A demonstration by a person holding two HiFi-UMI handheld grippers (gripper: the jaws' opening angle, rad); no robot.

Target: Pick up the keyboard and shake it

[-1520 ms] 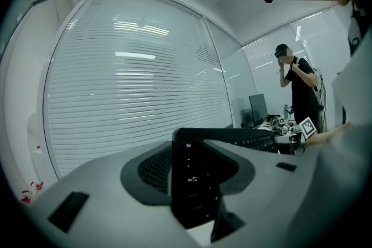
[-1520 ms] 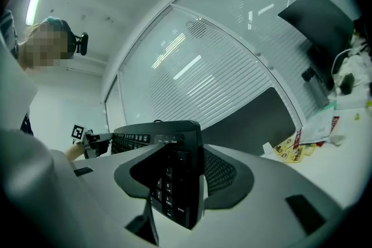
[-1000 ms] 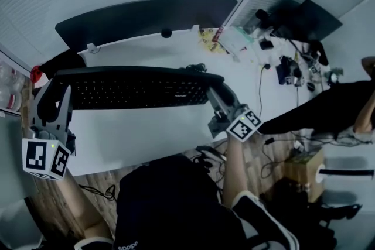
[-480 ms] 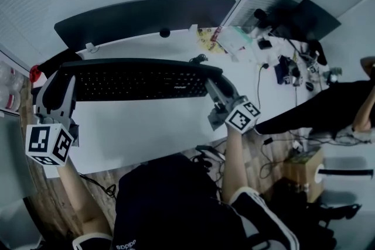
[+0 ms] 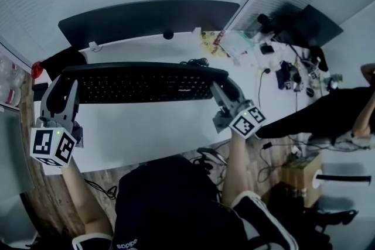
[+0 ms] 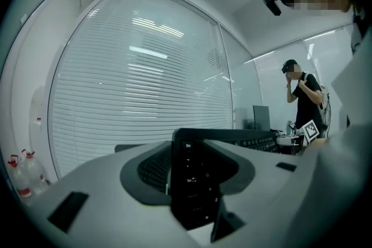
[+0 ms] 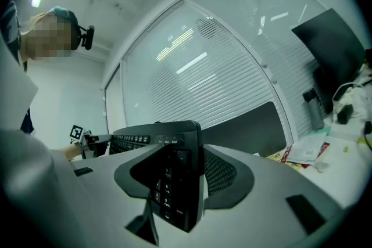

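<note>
A long black keyboard (image 5: 143,83) hangs in the air above the white desk (image 5: 146,126), held by both ends. My left gripper (image 5: 63,76) is shut on its left end, and my right gripper (image 5: 221,83) is shut on its right end. In the left gripper view the keyboard's end (image 6: 195,180) stands clamped between the jaws, its keys facing right. The right gripper view shows the number-pad end (image 7: 174,183) gripped the same way, with the rest of the keyboard stretching off to the left.
A dark curved monitor (image 5: 146,17) stands at the back of the desk. Papers (image 5: 234,41), cables and small gadgets (image 5: 287,70) crowd the right side. A red-capped bottle (image 5: 36,70) sits far left. Another person (image 6: 305,99) stands beyond the desk's right end.
The keyboard rose and shifted slightly left half a second ago. It has since dropped a little and moved back right, with both grippers holding on.
</note>
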